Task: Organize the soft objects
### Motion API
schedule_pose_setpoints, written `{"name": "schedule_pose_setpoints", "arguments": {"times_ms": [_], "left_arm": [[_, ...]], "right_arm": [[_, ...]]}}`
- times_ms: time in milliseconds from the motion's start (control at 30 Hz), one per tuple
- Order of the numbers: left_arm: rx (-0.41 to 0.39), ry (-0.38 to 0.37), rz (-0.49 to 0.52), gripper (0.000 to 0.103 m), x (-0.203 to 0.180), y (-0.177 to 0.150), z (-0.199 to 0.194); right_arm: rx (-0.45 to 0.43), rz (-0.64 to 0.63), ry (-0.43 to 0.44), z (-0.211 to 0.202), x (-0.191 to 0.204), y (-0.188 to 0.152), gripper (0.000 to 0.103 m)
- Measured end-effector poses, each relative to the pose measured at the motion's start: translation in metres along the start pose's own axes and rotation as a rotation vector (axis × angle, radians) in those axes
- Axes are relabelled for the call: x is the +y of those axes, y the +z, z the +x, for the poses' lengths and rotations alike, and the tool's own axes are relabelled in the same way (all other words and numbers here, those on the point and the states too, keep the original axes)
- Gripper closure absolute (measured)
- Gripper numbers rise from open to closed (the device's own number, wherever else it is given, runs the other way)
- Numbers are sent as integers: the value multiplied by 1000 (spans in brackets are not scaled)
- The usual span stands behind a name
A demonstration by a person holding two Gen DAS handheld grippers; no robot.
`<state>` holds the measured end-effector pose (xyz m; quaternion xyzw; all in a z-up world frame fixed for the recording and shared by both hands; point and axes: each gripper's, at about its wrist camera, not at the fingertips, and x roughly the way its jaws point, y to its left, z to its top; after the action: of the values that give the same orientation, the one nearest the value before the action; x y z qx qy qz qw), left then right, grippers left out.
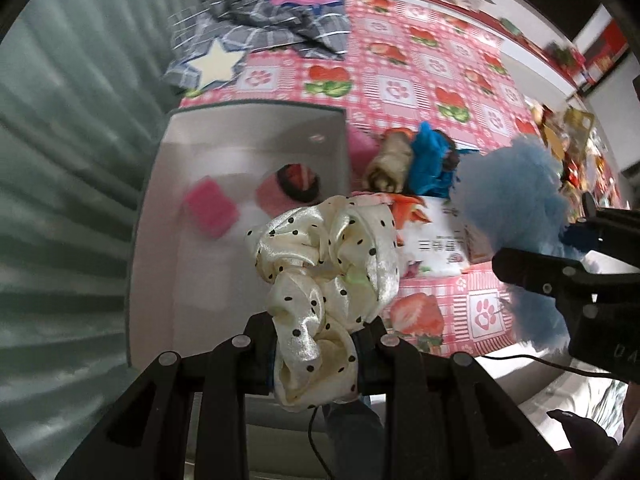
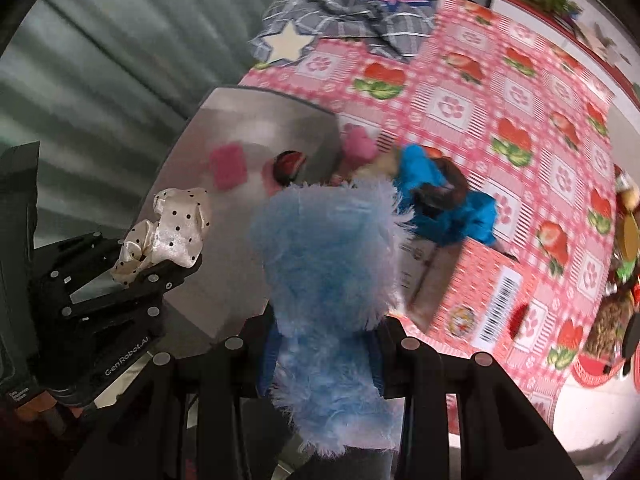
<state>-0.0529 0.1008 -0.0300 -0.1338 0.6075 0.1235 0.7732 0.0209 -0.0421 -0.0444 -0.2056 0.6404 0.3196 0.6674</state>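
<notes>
My left gripper [image 1: 316,340] is shut on a cream satin scrunchie with black dots [image 1: 324,264], held above the near right part of a grey open box [image 1: 160,184]. The scrunchie also shows in the right wrist view [image 2: 168,236]. My right gripper [image 2: 324,340] is shut on a fluffy light-blue soft item [image 2: 332,280], held just right of the box; the item also shows in the left wrist view [image 1: 516,192]. Inside the box lie a pink sponge block [image 1: 212,208] and a pink, red and black round soft item [image 1: 292,188].
On the pink strawberry tablecloth [image 1: 420,64], right of the box, lie a bright blue cloth [image 1: 430,160], a beige roll [image 1: 390,164] and a printed packet [image 1: 436,240]. A grey plaid cloth with a star [image 1: 256,28] lies at the back. A ribbed wall [image 1: 72,160] stands left.
</notes>
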Motion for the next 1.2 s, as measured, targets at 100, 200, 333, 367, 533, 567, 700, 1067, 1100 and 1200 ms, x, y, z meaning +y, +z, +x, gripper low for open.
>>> {"name": "schedule_pose_setpoints", "arguments": {"times_ms": [100, 200, 333, 367, 533, 567, 700, 1067, 1100, 1200], "left_arm": [[4, 13, -41, 74, 14, -4, 0], [8, 27, -82, 74, 27, -10, 0], [16, 45, -136, 73, 47, -20, 1], [21, 48, -150, 73, 51, -22, 2], [41, 62, -203, 73, 69, -32, 7], [45, 63, -211, 73, 72, -34, 7], [59, 70, -239, 73, 82, -39, 12], [100, 81, -276, 73, 98, -47, 26], [103, 82, -278, 73, 99, -47, 27], [110, 83, -279, 73, 101, -48, 29]], "right_arm": [[10, -39, 12, 6, 15, 7, 65], [20, -69, 31, 12, 30, 12, 65], [44, -111, 51, 23, 49, 20, 64], [47, -120, 53, 25, 53, 21, 64], [74, -171, 75, 39, 74, 27, 64], [82, -180, 80, 42, 80, 28, 64], [101, -201, 94, 52, 92, 31, 64], [142, -203, 132, 74, 105, 41, 64], [146, -201, 135, 76, 105, 42, 64], [158, -192, 142, 82, 106, 44, 64]]}}
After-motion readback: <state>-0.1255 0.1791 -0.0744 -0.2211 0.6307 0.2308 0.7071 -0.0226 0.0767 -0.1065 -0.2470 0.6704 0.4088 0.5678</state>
